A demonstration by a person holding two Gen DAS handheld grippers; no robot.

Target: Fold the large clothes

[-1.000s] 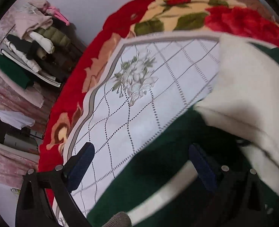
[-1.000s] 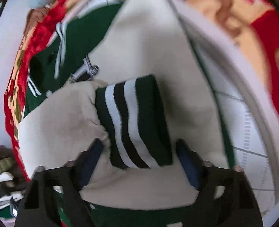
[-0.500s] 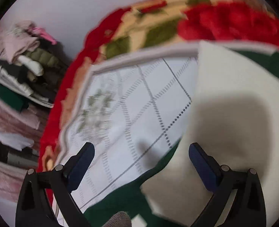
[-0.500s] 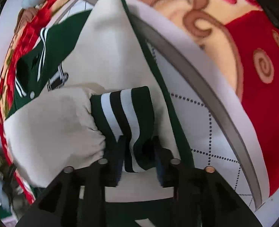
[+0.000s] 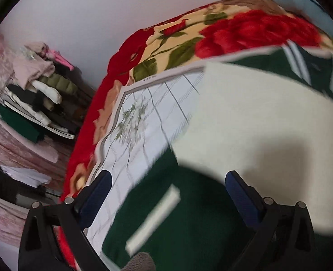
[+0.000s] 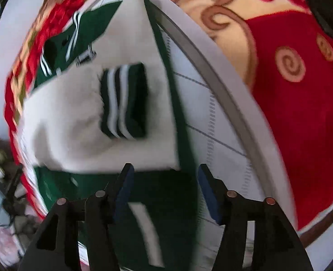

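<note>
a green and cream varsity jacket (image 6: 112,33) lies spread on the bed, on a white quilted cover (image 5: 148,122) with a grey border and a flower print. both cream sleeves are laid across the green body. the upper sleeve (image 6: 69,124) ends in a green cuff (image 6: 123,101) with white stripes, resting on the other sleeve near the jacket's right edge. a white stripe shows on the green cloth at the near end, in both views.

the right gripper (image 6: 165,189) is over the near green part, jaws apart, nothing between them. the left gripper (image 5: 166,196) is over the jacket's near left edge, jaws wide apart and holding nothing.

under the cover lies a red blanket (image 6: 301,124) with roses and swirl marks. left of the bed, a heap of clothes (image 5: 42,90) is stacked by the white wall (image 5: 87,18). both views are blurred.
</note>
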